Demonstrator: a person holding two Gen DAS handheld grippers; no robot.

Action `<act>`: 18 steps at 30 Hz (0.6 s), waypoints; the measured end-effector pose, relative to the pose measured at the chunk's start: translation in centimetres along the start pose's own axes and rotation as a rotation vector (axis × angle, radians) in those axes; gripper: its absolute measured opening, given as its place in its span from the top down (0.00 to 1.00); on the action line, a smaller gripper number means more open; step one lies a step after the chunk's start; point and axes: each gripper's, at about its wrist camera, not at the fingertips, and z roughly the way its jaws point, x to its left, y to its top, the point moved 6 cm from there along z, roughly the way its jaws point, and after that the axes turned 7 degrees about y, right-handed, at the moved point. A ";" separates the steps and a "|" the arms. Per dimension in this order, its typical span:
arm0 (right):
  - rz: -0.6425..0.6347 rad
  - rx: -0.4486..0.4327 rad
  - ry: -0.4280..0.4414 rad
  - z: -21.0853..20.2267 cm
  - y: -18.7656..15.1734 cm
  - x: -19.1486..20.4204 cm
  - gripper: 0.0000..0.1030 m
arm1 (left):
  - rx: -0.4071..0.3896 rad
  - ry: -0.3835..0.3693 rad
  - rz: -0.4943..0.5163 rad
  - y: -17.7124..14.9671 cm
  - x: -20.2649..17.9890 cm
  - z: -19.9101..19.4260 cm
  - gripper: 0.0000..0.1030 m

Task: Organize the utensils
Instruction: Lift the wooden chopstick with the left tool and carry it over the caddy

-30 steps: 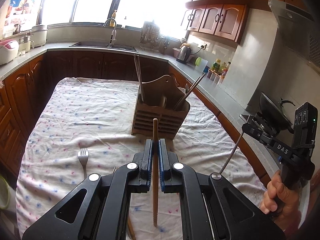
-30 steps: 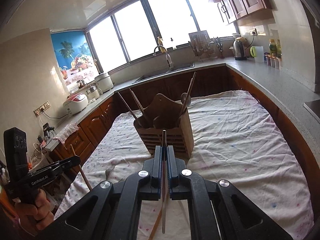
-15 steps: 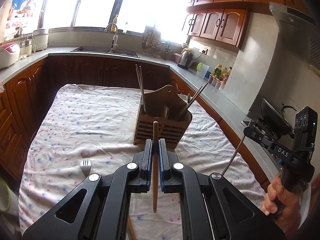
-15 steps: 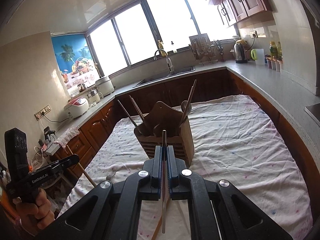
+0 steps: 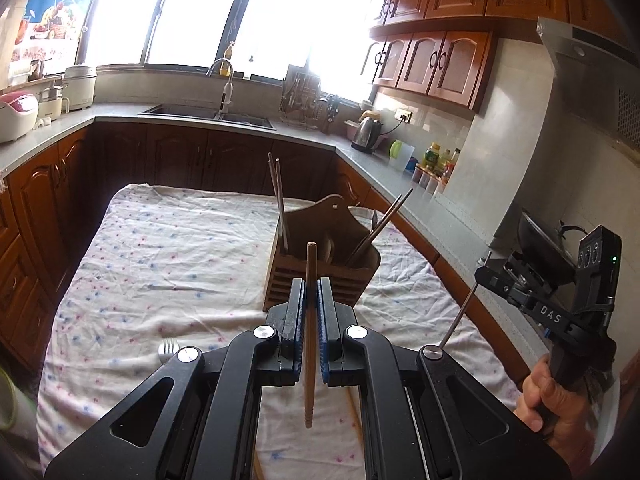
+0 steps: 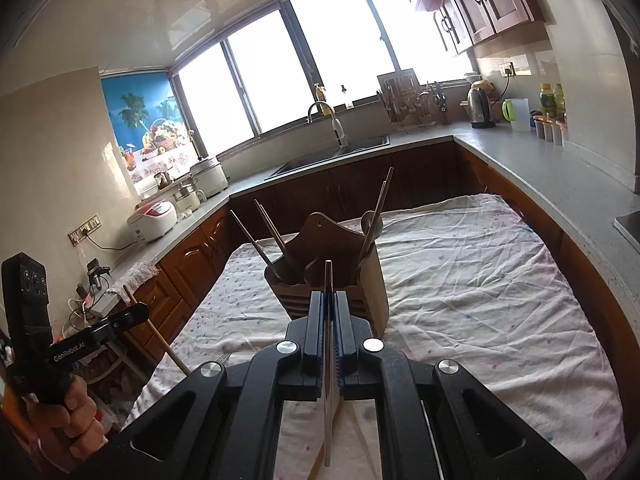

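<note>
A wooden utensil holder (image 5: 322, 268) (image 6: 332, 280) stands mid-table with chopsticks and a spoon in it. My left gripper (image 5: 310, 292) is shut on a wooden chopstick (image 5: 310, 336), held upright above the table short of the holder. My right gripper (image 6: 329, 304) is shut on a metal chopstick (image 6: 328, 380), held upright in front of the holder. A fork (image 5: 168, 349) lies on the cloth at the left. Another wooden chopstick (image 5: 354, 412) lies on the cloth under the grippers.
The table is covered with a white flowered cloth (image 5: 160, 264). Countertops run around it, with a sink (image 5: 208, 114), a kettle (image 5: 366, 132), rice cookers (image 5: 16, 116) and bottles (image 5: 438, 164). A stove with a wok (image 5: 540, 240) is at the right.
Both grippers have risen and tilted upward, so the holder and the fork sit lower in the views. Both grips are unchanged.
</note>
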 end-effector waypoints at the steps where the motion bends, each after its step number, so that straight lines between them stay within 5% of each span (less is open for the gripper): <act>1: 0.001 -0.002 0.001 0.1 0.2 -0.1 0.96 | -0.005 -0.001 -0.001 0.2 0.0 0.0 0.95; 18: -0.028 -0.098 0.006 2.4 6.4 -0.3 0.96 | -0.167 -0.004 0.007 8.0 -0.5 1.4 0.95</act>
